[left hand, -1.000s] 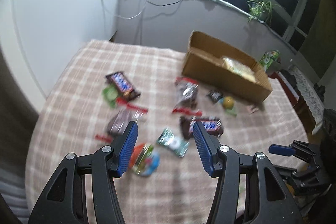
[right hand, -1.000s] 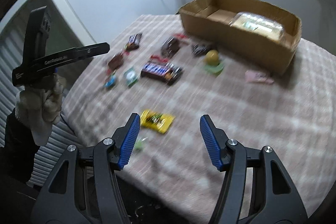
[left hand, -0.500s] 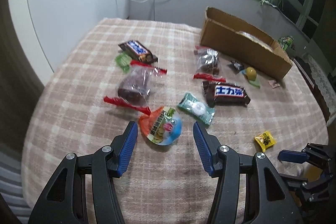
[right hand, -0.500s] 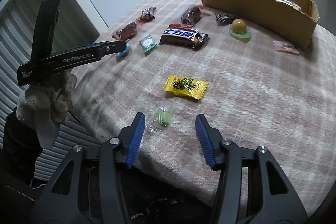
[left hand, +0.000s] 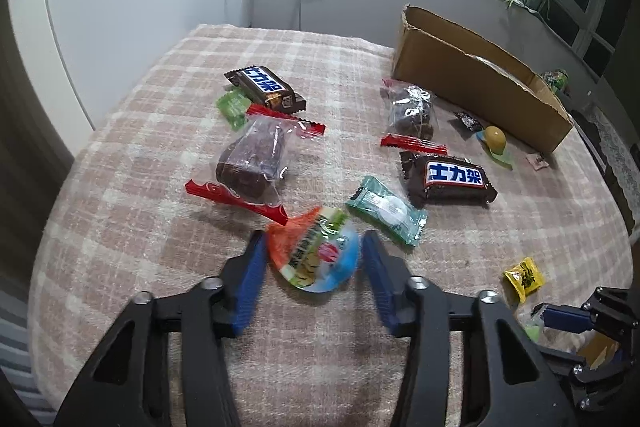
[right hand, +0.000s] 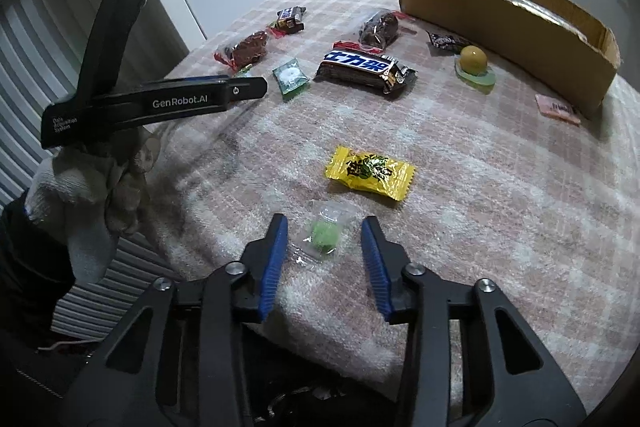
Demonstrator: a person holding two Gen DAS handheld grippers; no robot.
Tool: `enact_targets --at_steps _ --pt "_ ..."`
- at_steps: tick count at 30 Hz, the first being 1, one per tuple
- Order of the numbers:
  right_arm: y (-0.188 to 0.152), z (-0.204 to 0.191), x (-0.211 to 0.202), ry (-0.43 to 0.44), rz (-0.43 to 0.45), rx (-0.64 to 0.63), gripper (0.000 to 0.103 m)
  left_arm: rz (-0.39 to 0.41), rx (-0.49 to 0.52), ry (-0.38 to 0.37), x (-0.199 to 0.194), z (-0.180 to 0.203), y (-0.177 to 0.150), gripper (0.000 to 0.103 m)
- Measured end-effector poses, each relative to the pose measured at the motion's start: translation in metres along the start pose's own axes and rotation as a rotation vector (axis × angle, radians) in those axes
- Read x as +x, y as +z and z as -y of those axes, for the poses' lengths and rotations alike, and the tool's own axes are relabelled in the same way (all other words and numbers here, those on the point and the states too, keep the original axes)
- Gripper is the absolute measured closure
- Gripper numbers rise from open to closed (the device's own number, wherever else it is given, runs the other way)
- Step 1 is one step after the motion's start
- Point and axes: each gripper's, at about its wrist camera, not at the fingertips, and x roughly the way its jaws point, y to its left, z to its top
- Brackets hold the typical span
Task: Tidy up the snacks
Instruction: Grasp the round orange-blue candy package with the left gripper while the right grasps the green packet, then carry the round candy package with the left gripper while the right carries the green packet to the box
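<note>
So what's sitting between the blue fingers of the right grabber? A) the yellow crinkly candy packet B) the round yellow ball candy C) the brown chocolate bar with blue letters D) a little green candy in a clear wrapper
D: the small green candy in a clear wrapper lies on the checked cloth between the right gripper fingers, which aren't touching it.

chocolate bars (left hand: 451, 179): 2 | red-ended cake packs (left hand: 251, 160): 2 | cardboard box (left hand: 472, 83): 1 (holds one packet) | yellow candy (right hand: 370, 172): 1
</note>
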Motion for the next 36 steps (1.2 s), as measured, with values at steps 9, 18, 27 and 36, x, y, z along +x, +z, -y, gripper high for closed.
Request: enact_targets --at_steps 9,18,27,36 --pt "0.0 -0.002 0.0 -0.026 0.002 -0.028 0.085 0.015 0.004 0.003 -0.005 0.001 -0.003 0.062" --pt "0.004 0.004 -0.011 -0.03 0.036 -0.009 0.086 0.052 0.026 -0.01 -0.02 0.01 0.004 0.062" --pt "0.011 0.015 -0.022 -0.042 0.075 0.016 0.086 0.086 0.052 -0.044 -0.032 0.025 0.012 0.062" --pt "0.015 0.025 -0.032 -0.051 0.106 0.04 0.086 0.107 0.07 -0.051 -0.039 0.033 0.015 0.062"
